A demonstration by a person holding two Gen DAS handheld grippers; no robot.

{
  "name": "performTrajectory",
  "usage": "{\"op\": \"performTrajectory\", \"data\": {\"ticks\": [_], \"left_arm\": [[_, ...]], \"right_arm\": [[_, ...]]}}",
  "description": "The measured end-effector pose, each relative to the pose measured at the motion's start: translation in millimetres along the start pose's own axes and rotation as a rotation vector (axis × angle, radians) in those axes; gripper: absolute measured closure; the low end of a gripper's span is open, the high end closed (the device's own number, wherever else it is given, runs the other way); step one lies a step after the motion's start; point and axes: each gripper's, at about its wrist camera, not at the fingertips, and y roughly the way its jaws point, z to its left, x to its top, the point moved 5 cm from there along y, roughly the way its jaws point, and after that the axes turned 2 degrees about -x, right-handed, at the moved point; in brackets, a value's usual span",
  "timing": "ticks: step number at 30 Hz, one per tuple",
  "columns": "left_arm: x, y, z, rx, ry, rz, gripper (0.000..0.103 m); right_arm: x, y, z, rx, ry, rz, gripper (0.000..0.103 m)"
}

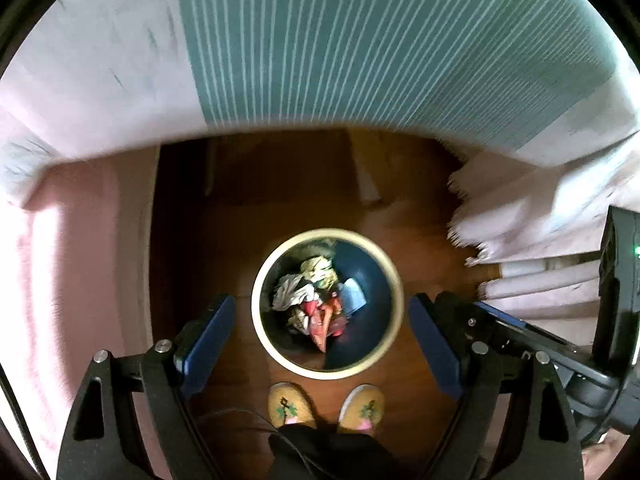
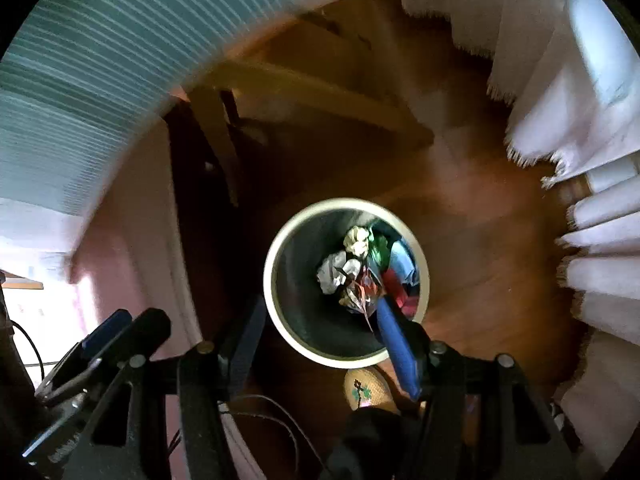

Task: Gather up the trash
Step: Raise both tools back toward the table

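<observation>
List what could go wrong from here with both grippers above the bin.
1. The bin stands right at the person's slippers; a step forward could tip it and spill the crumpled trash.
2. Both the left gripper and right gripper are open and empty, so nothing is secured if trash spills.
3. A cable hangs beneath the grippers and might snag a foot.

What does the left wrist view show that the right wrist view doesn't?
Left wrist only: both yellow slippers and the right gripper's body at the frame's right edge. Right wrist only: dark wooden furniture legs behind the bin. Both: the cream-rimmed trash bin on the wooden floor with crumpled trash inside, the striped tablecloth, and open, empty jaws.
</observation>
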Motion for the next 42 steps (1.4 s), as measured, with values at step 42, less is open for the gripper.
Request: {"op": "performTrajectory", "data": {"ticks": [42], "left_arm": [[112.2,-420.7,-16.2,-0.037,0.163,-0.533,0.013]], "right_arm": [[46.2,-379.4,182.3,0.064,-0.226,-0.516,0.044]]}}
